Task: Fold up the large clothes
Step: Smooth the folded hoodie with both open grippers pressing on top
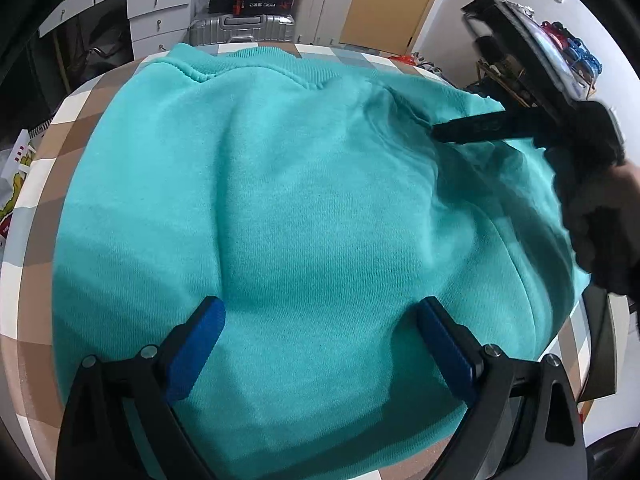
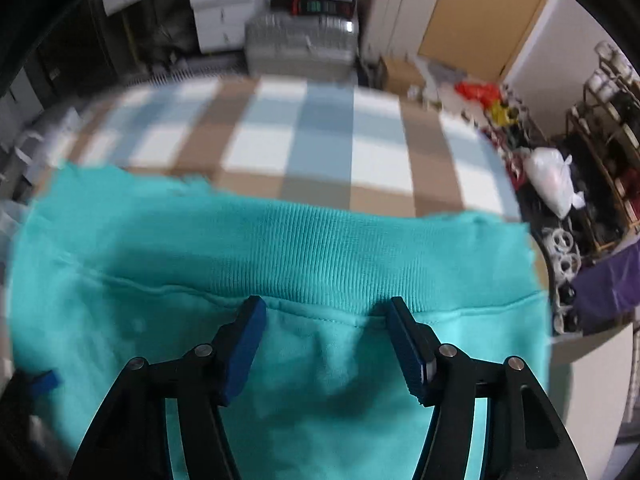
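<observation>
Nearest the left wrist camera, the left gripper (image 1: pixel 320 320) hangs over the near part of a teal sweatshirt (image 1: pixel 288 200) with its blue pads (image 1: pixel 196 356) standing wide apart. The cloth lies below and between them, and nothing is pinched.

The sweatshirt is spread over a table with a checked cover (image 1: pixel 52 120) of white, brown and pale blue squares. It takes up most of the surface in this view. Its ribbed band (image 1: pixel 256 66) runs along the far edge.

At the right of the same view, the right gripper (image 1: pixel 436 133) reaches in dark and blurred. Its tip is at the cloth near a crease on the garment's far right side. A person's hand (image 1: pixel 600 224) grips its handle at the right edge.

In the right wrist view, the gripper's fingers (image 2: pixel 242 348) stand moderately apart, with the garment below them. Their tips sit just short of the seam where a ribbed hem (image 2: pixel 320 248) joins the smooth fabric. The cloth bunches slightly between them, but the pads do not press on it. Beyond the hem lies bare checked cover, and farther off a silver suitcase (image 2: pixel 300 44) stands on the floor.
</observation>
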### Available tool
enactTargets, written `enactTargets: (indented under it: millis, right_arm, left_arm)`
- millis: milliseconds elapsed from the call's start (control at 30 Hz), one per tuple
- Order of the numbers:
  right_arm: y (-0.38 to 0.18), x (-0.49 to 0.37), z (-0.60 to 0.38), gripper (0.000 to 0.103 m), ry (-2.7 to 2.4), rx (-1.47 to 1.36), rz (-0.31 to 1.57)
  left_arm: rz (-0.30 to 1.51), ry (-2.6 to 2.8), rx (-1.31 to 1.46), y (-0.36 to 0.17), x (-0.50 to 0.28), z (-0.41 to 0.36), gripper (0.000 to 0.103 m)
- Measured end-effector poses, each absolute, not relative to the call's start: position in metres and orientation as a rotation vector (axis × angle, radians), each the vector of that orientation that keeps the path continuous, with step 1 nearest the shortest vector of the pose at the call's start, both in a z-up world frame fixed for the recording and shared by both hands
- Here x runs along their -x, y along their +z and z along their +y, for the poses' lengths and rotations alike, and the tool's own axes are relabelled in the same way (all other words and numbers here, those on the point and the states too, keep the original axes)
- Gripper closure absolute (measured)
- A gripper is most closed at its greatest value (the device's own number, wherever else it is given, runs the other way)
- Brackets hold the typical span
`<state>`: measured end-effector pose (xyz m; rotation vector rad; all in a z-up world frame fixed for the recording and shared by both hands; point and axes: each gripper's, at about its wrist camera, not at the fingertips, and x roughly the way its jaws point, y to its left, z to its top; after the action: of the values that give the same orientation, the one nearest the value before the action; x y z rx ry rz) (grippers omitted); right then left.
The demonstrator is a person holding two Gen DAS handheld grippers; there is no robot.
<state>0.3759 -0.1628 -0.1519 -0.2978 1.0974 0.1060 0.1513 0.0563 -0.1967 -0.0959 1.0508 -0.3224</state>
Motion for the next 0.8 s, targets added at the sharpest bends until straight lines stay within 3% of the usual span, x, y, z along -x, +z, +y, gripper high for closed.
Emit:
enactTargets:
  millis: [167,233,367,567,733,800]
  right_arm:
    - [-0.143,-0.379,-0.162,0.041,0.172,0.315,1.116]
    - [-0.13,-0.358,-0.18,0.048,0.214,0.303,1.084]
    - [-0.101,-0.31,-0.226,0.048,0.23,0.227,1.047]
    - [-0.17,-0.277,-0.263,0.047,0.28,0.253,1.155]
    - [-0.16,-0.261,-0.253,0.047,0.21,0.233,1.061]
    - [-0.145,-0.252,-0.25,0.054,0.219,0.167,1.046]
  left_arm:
    - [1.054,-0.32,0.102,-0.196,-0.15,0.056,0.009]
    - [1.051,-0.322,0.1,-0.196,-0.15,0.057,0.009]
    - [1.051,-0.319,0.101,-0.196,-0.151,0.058,0.009]
    - [1.046,-0.285,0.098,-0.197,-0.151,0.055,0.008]
    - [1.038,-0.289,0.109,-0.197,-0.148,0.058,0.008]
    - [1.035,-0.294,0.11,-0.196,-0.147,0.059,0.008]
